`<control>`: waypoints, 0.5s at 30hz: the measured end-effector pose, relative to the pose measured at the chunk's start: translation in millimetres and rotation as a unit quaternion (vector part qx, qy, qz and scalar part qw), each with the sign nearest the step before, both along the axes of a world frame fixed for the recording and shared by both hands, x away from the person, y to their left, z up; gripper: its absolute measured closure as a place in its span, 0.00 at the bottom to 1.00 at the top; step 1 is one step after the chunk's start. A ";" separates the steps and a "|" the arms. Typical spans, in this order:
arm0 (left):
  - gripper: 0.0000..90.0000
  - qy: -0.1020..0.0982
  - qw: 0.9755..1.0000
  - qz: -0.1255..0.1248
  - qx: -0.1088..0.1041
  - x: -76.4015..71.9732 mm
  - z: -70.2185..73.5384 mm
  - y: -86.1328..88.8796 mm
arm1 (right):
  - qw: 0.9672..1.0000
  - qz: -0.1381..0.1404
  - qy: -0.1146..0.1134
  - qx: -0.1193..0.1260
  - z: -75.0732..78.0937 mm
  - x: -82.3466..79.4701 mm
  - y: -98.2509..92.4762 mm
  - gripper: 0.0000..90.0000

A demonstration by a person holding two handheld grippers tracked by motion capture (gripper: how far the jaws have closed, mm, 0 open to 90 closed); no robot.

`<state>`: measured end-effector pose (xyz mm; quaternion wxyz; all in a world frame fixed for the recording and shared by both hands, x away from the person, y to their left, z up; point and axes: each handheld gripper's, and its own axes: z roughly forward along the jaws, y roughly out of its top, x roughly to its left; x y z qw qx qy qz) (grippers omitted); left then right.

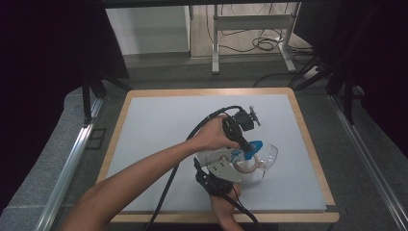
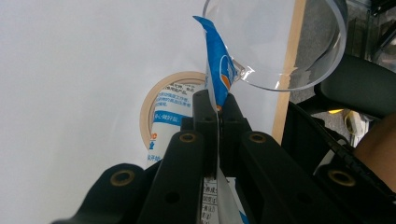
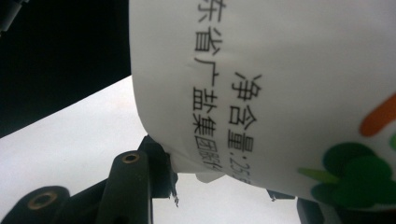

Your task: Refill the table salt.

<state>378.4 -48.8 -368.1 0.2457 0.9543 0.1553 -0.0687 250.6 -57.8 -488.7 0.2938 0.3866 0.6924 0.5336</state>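
I count one white plastic pouch with blue and black print (image 1: 226,155), one clear glass measuring cup (image 1: 267,157) and one beige roll of tape (image 1: 246,167) on the pale grey table mat (image 1: 159,130). My left gripper (image 2: 217,109) is clenched on the pouch's blue top corner, whose tip is just at the cup's rim in the left gripper view. My right gripper (image 3: 222,193) grasps the pouch's white body from either side, its jaws partly apart. The pouch hangs over the tape roll, just beside the cup.
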 end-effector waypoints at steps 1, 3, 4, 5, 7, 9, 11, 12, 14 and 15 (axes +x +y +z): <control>1.00 0.000 1.000 0.000 0.000 0.0 0.0 0.0 | 1.000 0.000 0.000 0.000 0.1 0.0 0.1 0.60; 1.00 0.000 1.000 0.000 0.000 -0.1 0.3 -0.1 | 1.000 -0.001 0.000 0.000 0.2 0.0 0.2 0.60; 1.00 0.001 1.000 0.000 0.000 -0.1 0.7 -0.1 | 1.000 -0.001 -0.002 -0.001 0.5 0.1 0.2 0.60; 1.00 0.001 1.000 0.000 0.000 -0.1 0.7 -0.1 | 1.000 -0.001 -0.002 -0.001 0.6 0.2 0.1 0.60; 1.00 0.001 1.000 0.000 -0.001 0.0 0.7 -0.2 | 1.000 -0.001 -0.002 -0.001 0.6 0.1 0.1 0.60; 1.00 0.001 1.000 -0.001 0.001 0.2 0.0 -0.2 | 1.000 -0.001 -0.002 -0.001 0.3 0.0 0.2 0.60; 1.00 0.001 1.000 -0.001 0.001 0.2 0.0 -0.2 | 1.000 -0.001 -0.001 -0.001 0.2 0.0 0.4 0.60; 1.00 0.001 1.000 -0.002 0.000 0.4 0.0 -0.1 | 1.000 -0.001 -0.002 -0.001 0.2 0.1 0.5 0.60; 1.00 0.002 1.000 -0.001 0.000 0.5 0.2 0.0 | 1.000 -0.001 -0.002 -0.001 0.3 0.2 0.5 0.60; 1.00 0.002 1.000 -0.001 0.000 0.5 0.2 0.0 | 1.000 -0.001 -0.002 -0.001 0.4 0.2 0.5 0.60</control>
